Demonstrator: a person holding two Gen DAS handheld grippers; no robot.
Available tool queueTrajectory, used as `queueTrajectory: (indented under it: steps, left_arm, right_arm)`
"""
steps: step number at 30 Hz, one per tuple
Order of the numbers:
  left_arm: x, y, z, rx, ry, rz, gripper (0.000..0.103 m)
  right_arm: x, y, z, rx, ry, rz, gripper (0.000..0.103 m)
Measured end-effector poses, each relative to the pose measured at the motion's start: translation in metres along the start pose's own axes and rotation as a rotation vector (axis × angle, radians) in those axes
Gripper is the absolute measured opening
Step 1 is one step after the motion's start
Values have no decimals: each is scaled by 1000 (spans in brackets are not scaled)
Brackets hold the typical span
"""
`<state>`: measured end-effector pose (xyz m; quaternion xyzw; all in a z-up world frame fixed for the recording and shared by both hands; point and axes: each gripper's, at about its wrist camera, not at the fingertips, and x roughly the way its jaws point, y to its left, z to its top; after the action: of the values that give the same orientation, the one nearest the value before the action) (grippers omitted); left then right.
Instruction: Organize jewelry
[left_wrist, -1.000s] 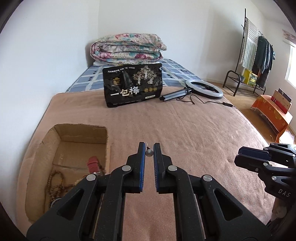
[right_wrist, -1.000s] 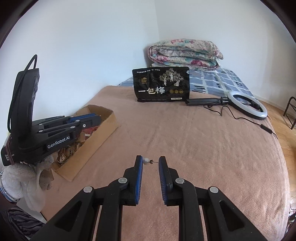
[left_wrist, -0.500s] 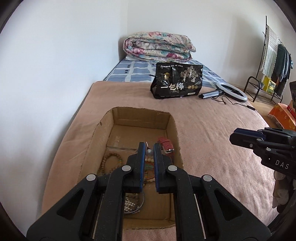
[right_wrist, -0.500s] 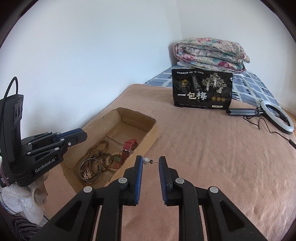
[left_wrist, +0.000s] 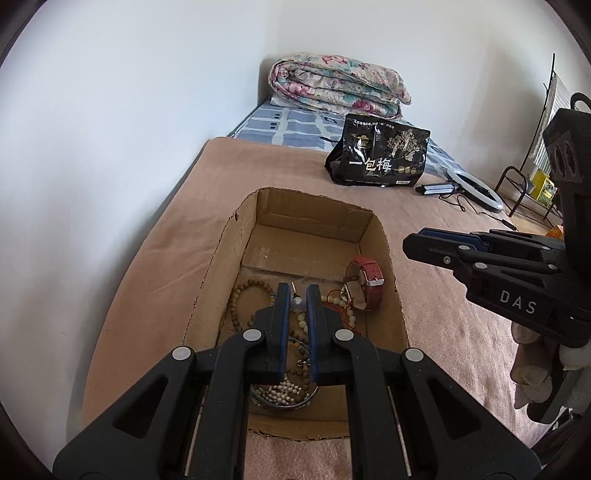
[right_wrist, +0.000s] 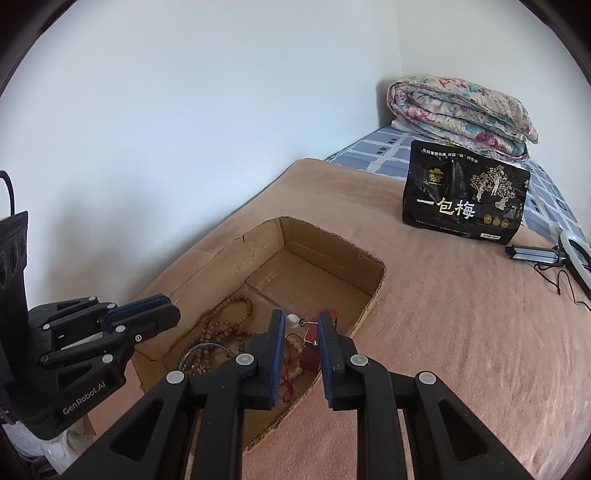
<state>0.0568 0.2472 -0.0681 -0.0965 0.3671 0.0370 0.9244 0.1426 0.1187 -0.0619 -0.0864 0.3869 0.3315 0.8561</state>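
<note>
hovered over the cardboard box (left_wrist: 380, 236) below, left gripper (left_wrist: 297, 301) pinching a pearl earring (left_wrist: 297, 303), right gripper (right_wrist: 301, 323) pinching another earring (right_wrist: 295, 320), its post crosswise, both poised for dropping.

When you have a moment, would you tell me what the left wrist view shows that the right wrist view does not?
Only the left wrist view shows the clothes rack at the far right and the left gripper shut on a pearl earring.

Only the right wrist view shows the right gripper shut on a second earring.

Both show the cardboard box with bead strings and a red-strapped watch, the black bag, the folded quilt and the ring light.
</note>
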Motion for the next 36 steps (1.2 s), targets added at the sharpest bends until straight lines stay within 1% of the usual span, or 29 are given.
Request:
queueTrajectory:
  steps: [1, 3, 4, 5, 6, 7, 8, 9, 11, 12, 13, 14, 18, 20, 22, 23, 24, 27, 31, 34, 36]
  left_arm:
    - [0, 0, 1, -1, -2, -4, 7]
    - [0, -2, 1, 8, -5, 3, 7]
    - [0, -2, 2, 12, -5, 6, 8]
    - [0, -3, 2, 14, -3, 9, 23]
    - [0, -3, 1, 13, -5, 13, 36]
    - [-1, -3, 1, 11, -15, 22, 55]
    - [-3, -3, 0, 12, -32, 34, 59]
    - [-4, -4, 0, 16, -40, 39, 59]
    - [-3, -4, 0, 21, -34, 45, 60]
    - [-3, -4, 0, 16, -35, 49, 63]
    - [-4, -3, 0, 8, -36, 53, 69]
    - [-4, -2, 0, 0, -37, 56, 72]
    - [-6, 0, 2, -13, -46, 66, 72]
    - [-6, 0, 3, -14, -46, 74, 73]
    - [-7, 1, 3, -18, -46, 78, 74]
    - [-7, 1, 4, -22, -45, 80, 78]
    - [-9, 1, 4, -26, -46, 82, 79]
    - [-15, 0, 6, -33, -59, 88, 80]
    - [-30, -8, 9, -18, -77, 104, 80]
    - [-42, -15, 13, -12, -85, 119, 84]
    - [-51, -19, 14, -12, -88, 123, 85]
  right_arm:
    - [1, -1, 2, 8, -1, 1, 18]
    - [1, -5, 6, 28, -9, 0, 28]
    - [1, -7, 8, 40, -14, -8, 41]
    - [1, -9, 9, 53, -21, -13, 53]
    - [0, -11, 10, 64, -27, -14, 58]
    - [0, -13, 11, 74, -31, -16, 65]
    - [0, -15, 11, 86, -33, -19, 69]
    - [-1, -16, 11, 94, -35, -23, 71]
    - [-2, -19, 11, 100, -41, -40, 82]
    - [-2, -19, 11, 100, -47, -48, 85]
    - [-3, -19, 11, 100, -53, -56, 89]
    - [-4, -20, 11, 101, -55, -63, 91]
    - [-6, -22, 11, 103, -53, -82, 95]
    - [-9, -23, 11, 103, -61, -92, 100]
    - [-12, -23, 12, 105, -70, -96, 100]
    - [-13, -23, 12, 104, -71, -95, 100]
    - [-15, -23, 12, 103, -72, -95, 100]
    - [-22, -21, 12, 95, -79, -94, 100]
    - [-38, -20, 11, 74, -92, -91, 100]
    - [-55, -21, 9, 65, -107, -86, 101]
    - [-69, -22, 8, 53, -118, -89, 102]
